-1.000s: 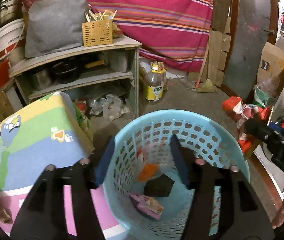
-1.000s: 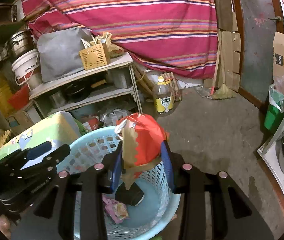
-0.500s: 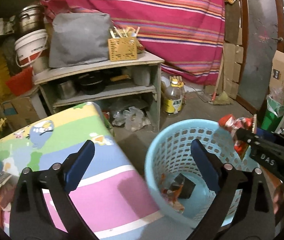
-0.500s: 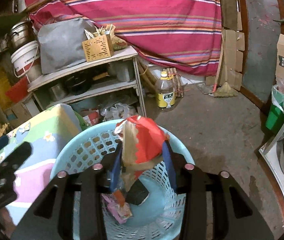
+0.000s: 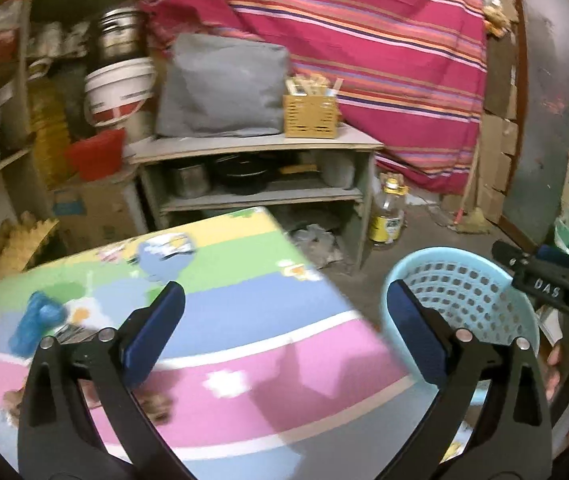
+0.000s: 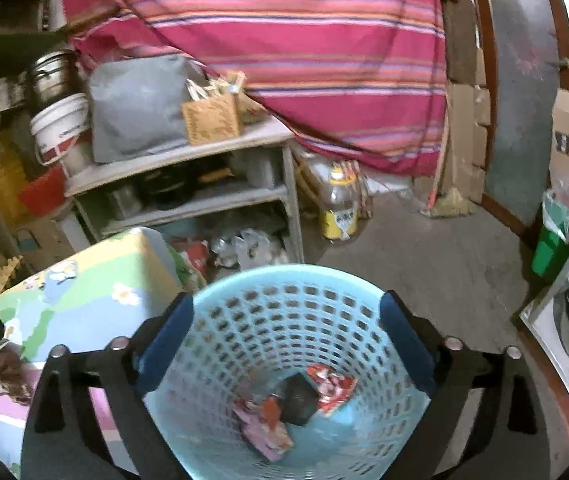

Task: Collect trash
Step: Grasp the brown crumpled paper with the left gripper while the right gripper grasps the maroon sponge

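A light blue perforated basket [image 6: 284, 320] stands on the floor beside a table with a colourful cartoon cloth [image 5: 220, 308]. My right gripper [image 6: 284, 344] is open and empty above the basket. A red wrapper [image 6: 330, 388], a black piece [image 6: 294, 398] and a pink wrapper [image 6: 264, 428] lie on the basket's bottom. My left gripper [image 5: 284, 332] is open and empty over the table's right part, with the basket [image 5: 464, 292] to its right. A blue wrapper [image 5: 36, 320] and brownish scraps [image 5: 152, 404] lie on the cloth.
A grey shelf unit [image 5: 260, 184] with pots, a grey bag and a yellow box stands behind the table. An oil bottle [image 6: 338, 208] stands on the floor by a striped red cloth [image 6: 284, 40]. A green bin [image 6: 552, 244] is at the right.
My right gripper opened and the red wrapper fell into the basket. My left gripper swung left from over the basket to over the table.
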